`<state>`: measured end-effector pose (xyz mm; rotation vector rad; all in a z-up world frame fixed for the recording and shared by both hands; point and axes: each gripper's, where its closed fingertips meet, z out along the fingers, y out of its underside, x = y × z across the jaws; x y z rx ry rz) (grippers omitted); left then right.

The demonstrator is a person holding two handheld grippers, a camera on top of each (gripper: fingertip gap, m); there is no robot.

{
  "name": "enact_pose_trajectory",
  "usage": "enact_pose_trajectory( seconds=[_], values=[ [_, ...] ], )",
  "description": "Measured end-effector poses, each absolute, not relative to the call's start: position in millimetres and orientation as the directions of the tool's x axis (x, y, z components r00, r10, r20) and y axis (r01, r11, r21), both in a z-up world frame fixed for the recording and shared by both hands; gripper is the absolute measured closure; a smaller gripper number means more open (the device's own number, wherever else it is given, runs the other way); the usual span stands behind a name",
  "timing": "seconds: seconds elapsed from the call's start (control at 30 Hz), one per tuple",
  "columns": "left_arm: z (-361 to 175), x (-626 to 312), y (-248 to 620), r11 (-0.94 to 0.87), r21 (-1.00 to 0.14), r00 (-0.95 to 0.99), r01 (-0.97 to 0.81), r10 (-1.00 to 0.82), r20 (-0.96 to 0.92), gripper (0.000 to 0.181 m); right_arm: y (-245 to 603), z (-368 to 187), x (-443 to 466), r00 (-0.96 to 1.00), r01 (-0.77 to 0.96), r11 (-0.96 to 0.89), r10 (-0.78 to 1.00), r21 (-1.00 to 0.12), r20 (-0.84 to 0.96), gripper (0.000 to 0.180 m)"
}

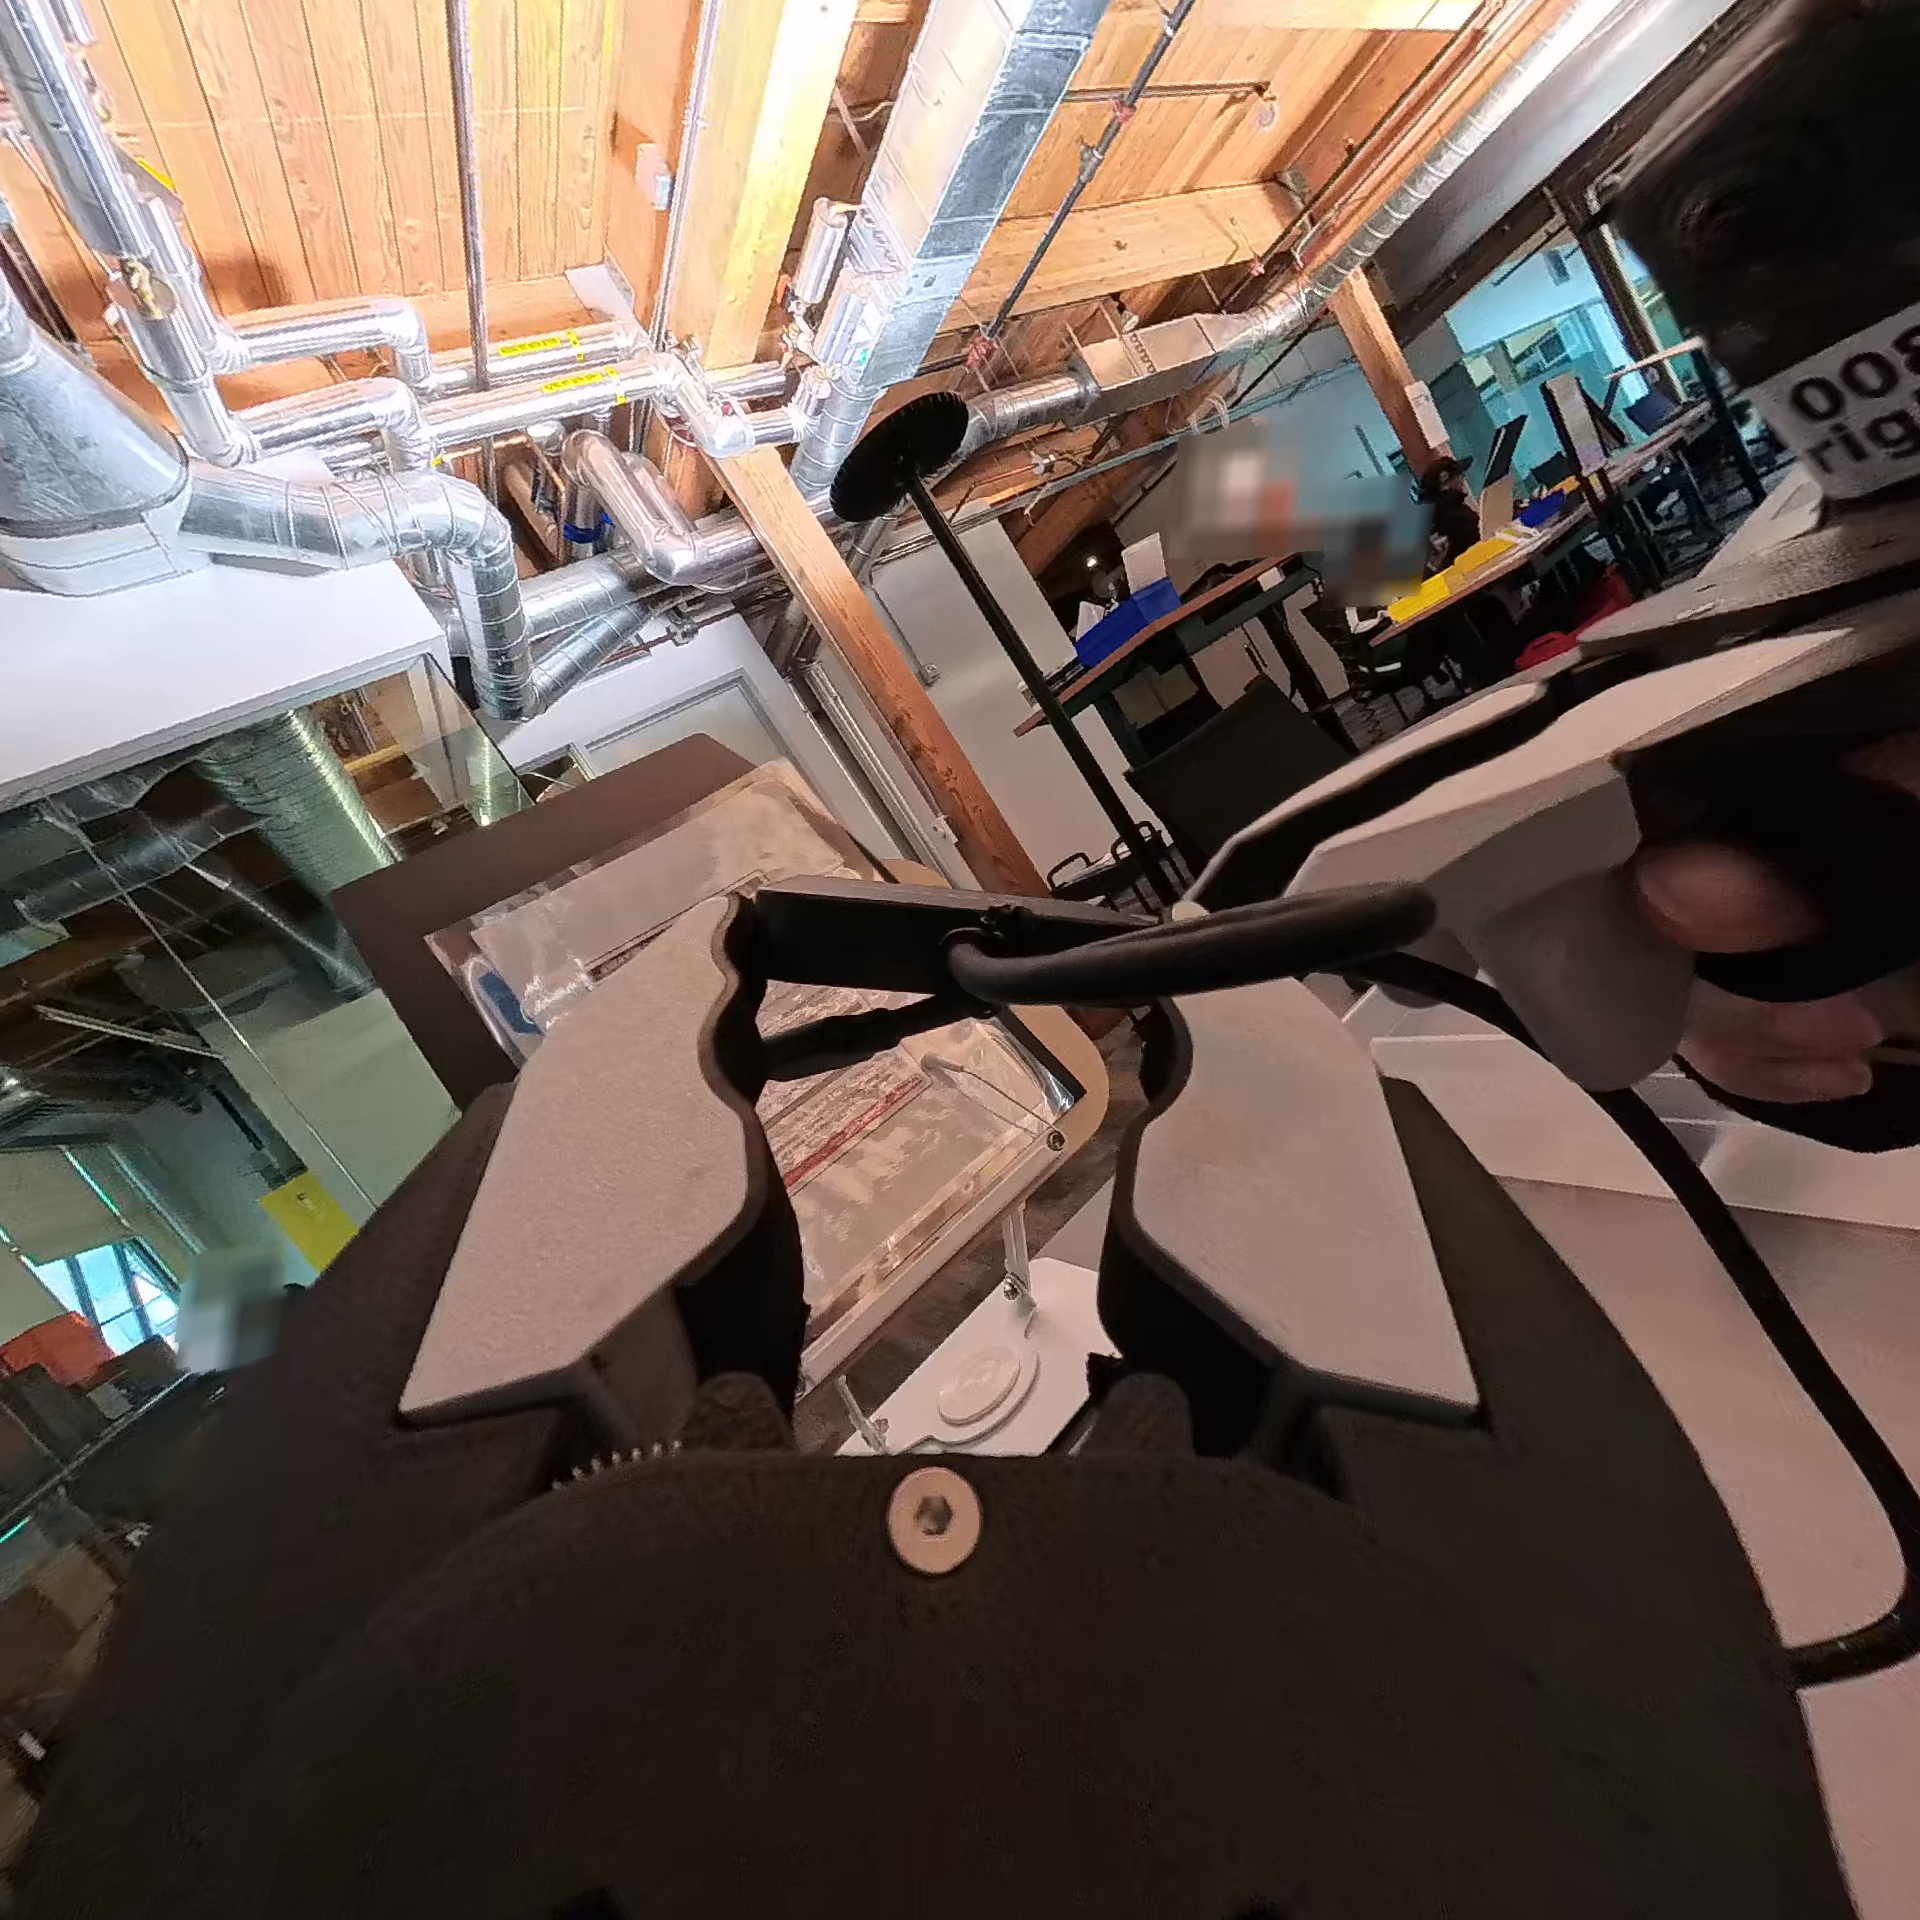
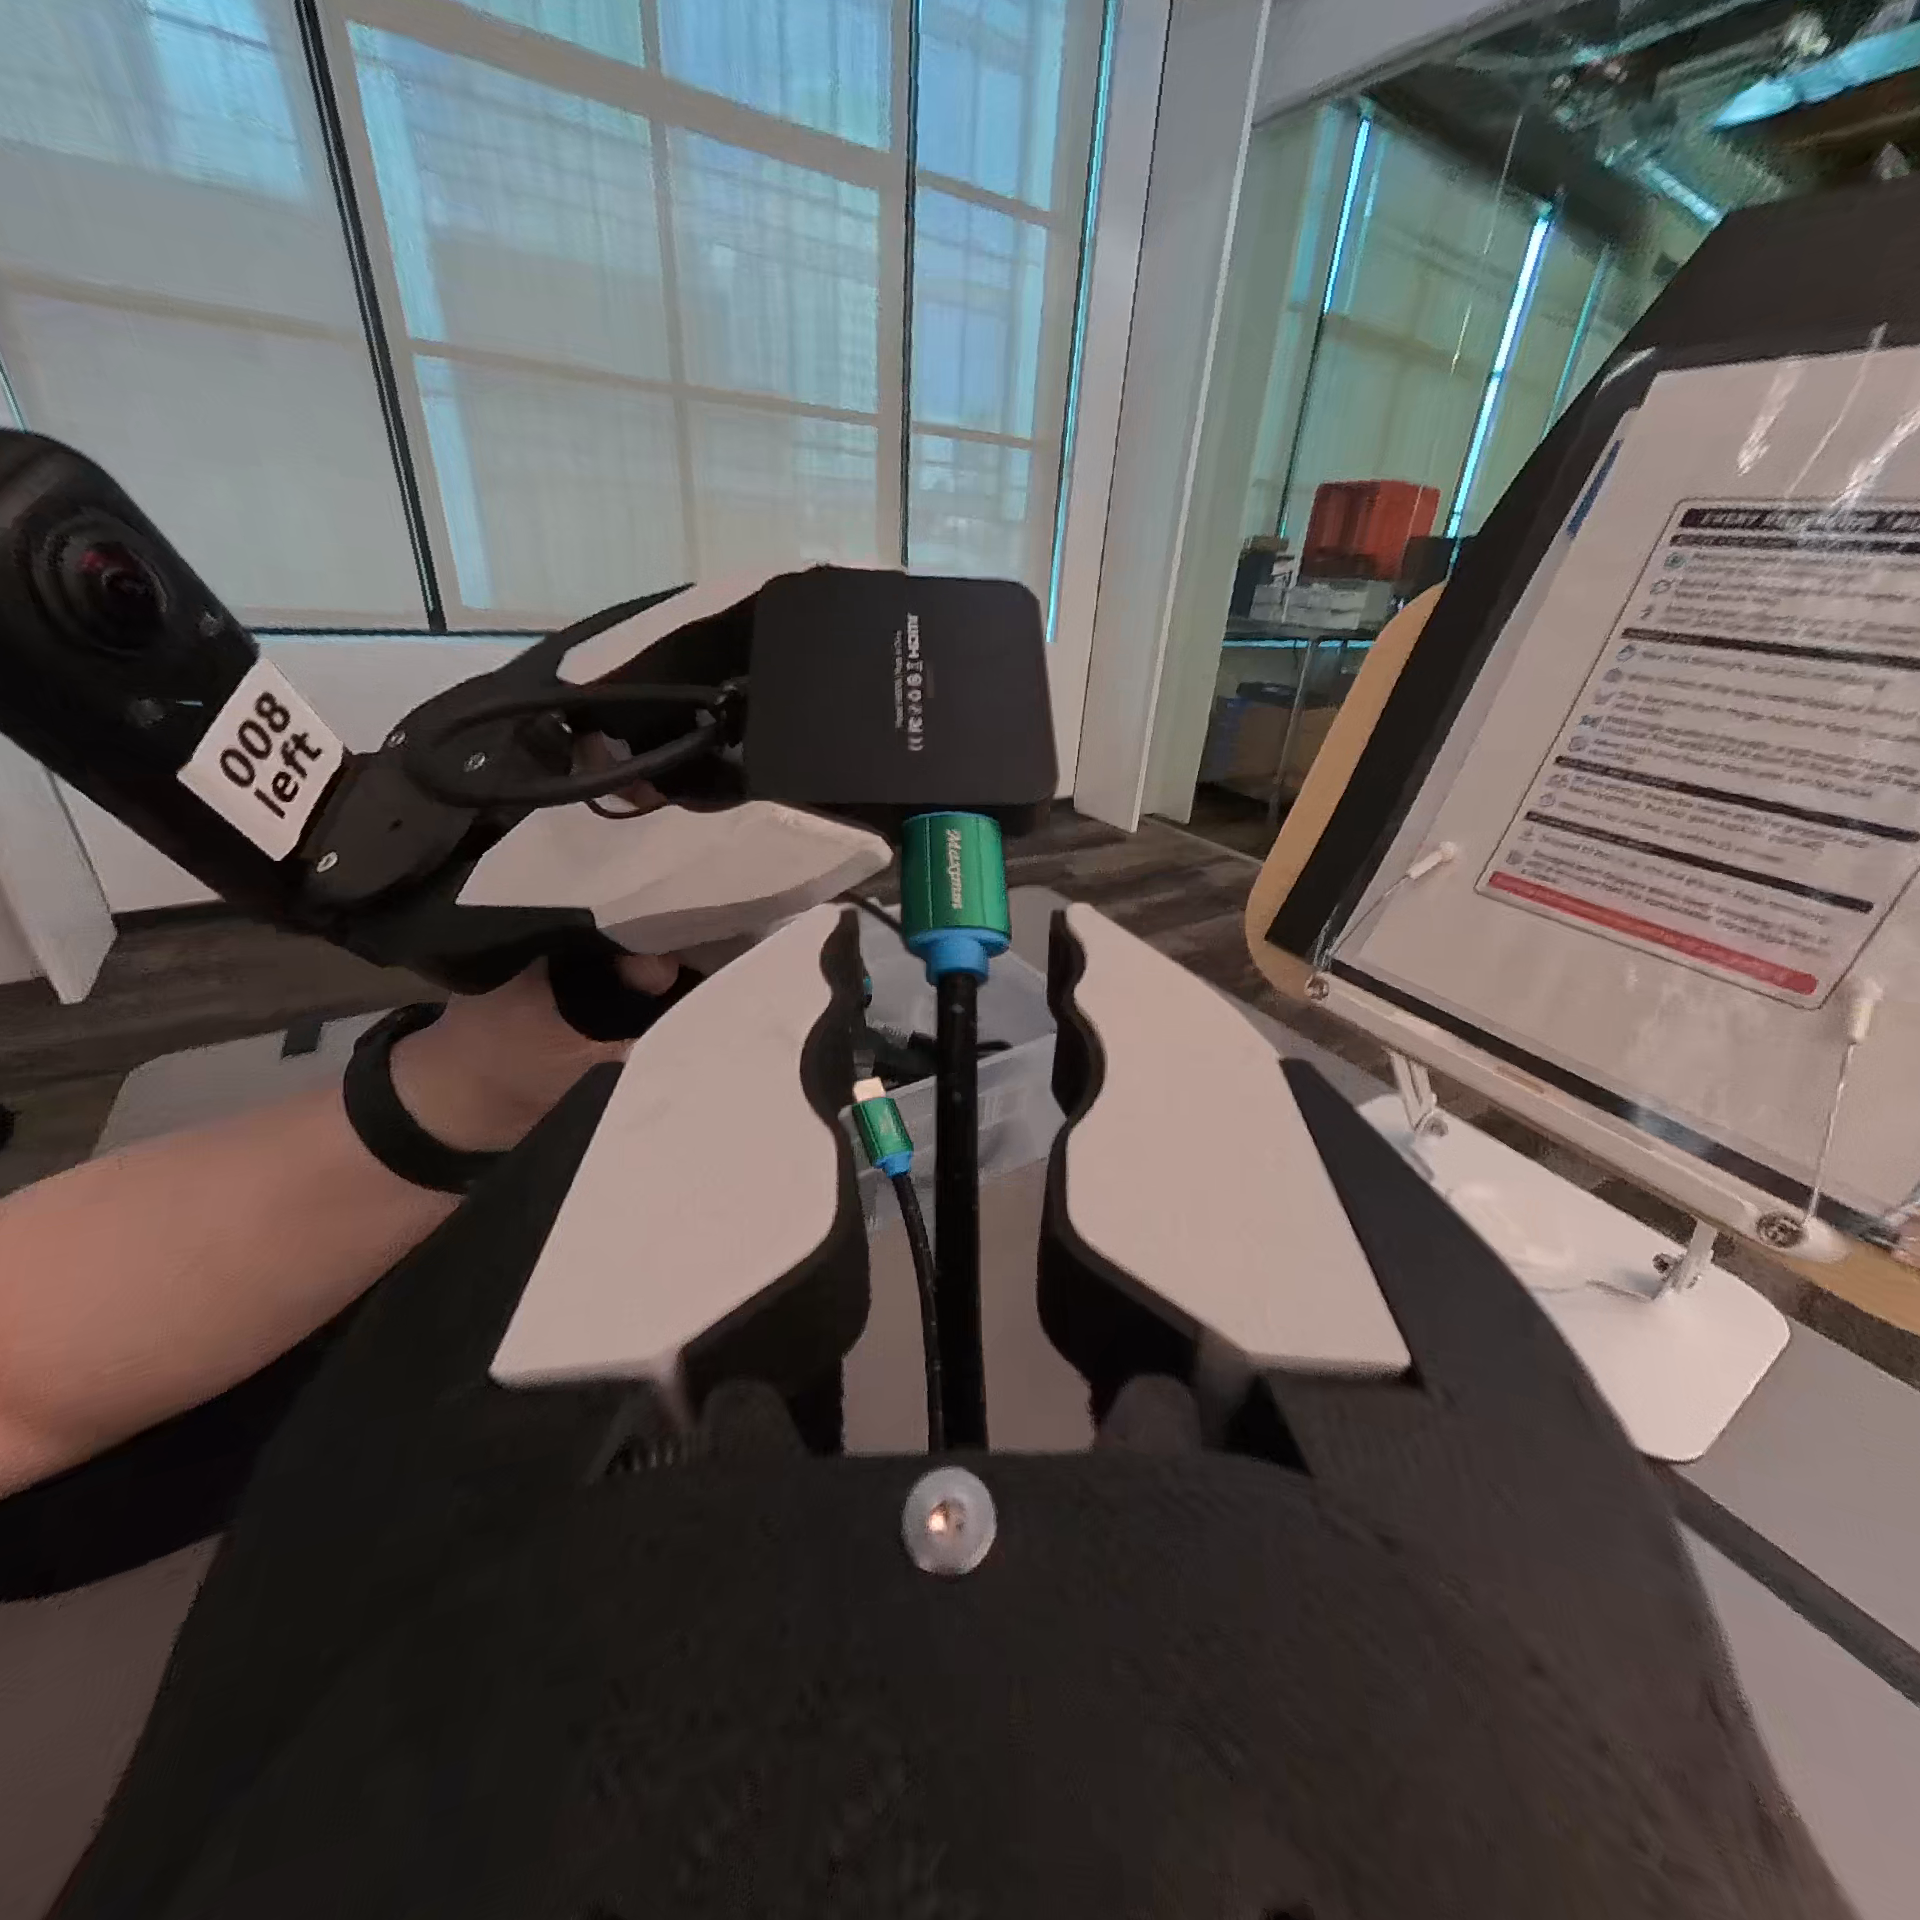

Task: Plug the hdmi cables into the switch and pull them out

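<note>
The left gripper (image 2: 727, 665) clamps the HDMI switch (image 2: 899, 701); 1 green HDMI plug (image 2: 951, 878) sits seated at its 6 o'clock edge, right gripper (image 2: 951, 935) wide around it, a 2nd plug (image 2: 881, 1127) still loose.

You have one black switch (image 2: 899, 696) at frame centre, two green-headed HDMI cables (image 2: 951, 883) (image 2: 883, 1135) below it, two grippers (image 2: 951, 966) (image 2: 665, 665), and one sign stand (image 2: 1621, 831) at right.
</note>
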<state>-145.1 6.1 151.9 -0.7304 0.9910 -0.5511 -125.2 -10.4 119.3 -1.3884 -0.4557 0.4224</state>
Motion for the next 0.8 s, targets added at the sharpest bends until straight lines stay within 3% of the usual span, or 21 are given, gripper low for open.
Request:
enact_pose_trajectory(
  seconds=[0.17,0.53,0.8],
  values=[
    [147.6,-139.4,2.7,0.643,-0.762,0.436,0.084,-0.711,-0.552,0.110,-8.6,118.6,-122.0,0.845,-0.037,0.149,0.532,-0.988,0.049,0.159],
    [145.7,-136.2,-0.3,0.656,-0.750,0.436,0.083,-0.701,-0.564,0.110,-6.0,112.4,-122.5,0.848,-0.009,0.140,0.526,-0.990,0.066,0.158],
    [141.3,-133.9,5.4,0.627,-0.775,0.414,0.072,-0.726,-0.549,0.110,-4.0,111.4,-118.6,0.903,0.126,0.195,0.384,-0.973,0.194,0.159]
  ],
)
